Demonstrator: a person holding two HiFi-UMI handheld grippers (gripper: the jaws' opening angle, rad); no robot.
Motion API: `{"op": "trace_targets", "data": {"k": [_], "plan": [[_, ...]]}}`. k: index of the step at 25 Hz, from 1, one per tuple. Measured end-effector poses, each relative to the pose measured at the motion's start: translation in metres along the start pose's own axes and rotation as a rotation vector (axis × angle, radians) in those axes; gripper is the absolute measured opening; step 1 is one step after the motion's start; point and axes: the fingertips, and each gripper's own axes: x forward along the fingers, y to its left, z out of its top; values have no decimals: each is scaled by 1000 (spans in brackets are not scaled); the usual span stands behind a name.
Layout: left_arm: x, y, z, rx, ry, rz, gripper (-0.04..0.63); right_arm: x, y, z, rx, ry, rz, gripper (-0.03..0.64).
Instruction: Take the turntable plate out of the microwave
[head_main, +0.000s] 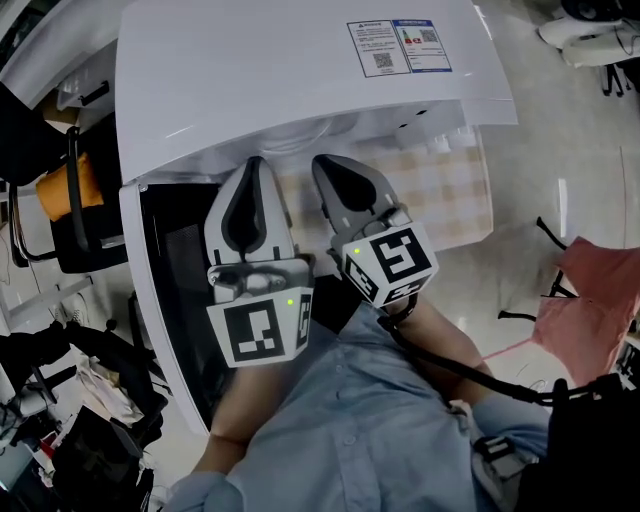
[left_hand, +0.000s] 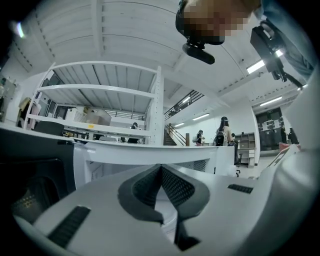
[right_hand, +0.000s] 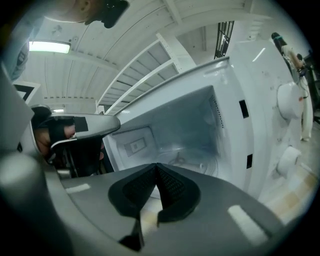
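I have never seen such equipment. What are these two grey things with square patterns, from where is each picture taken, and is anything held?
A person holds two hand tools, each with two jaws. The head view looks down on a white microwave on a checked cloth, door open. The other two pictures come from cameras on the left gripper and right gripper; the patterned cubes belong to them. Both pairs of jaws are together, holding nothing. The right gripper view looks into the microwave, where the turntable plate lies.
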Motion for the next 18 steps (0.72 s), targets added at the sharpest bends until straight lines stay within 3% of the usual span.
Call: {"op": "trace_targets", "data": {"k": [9,18], "plan": [[11,1,-22,8,18,5,8,6,-11,-40,65,65,-9,2],[12,-5,-20,-5,74,3,8,7,-17,-56,284,136,12,26]]}}
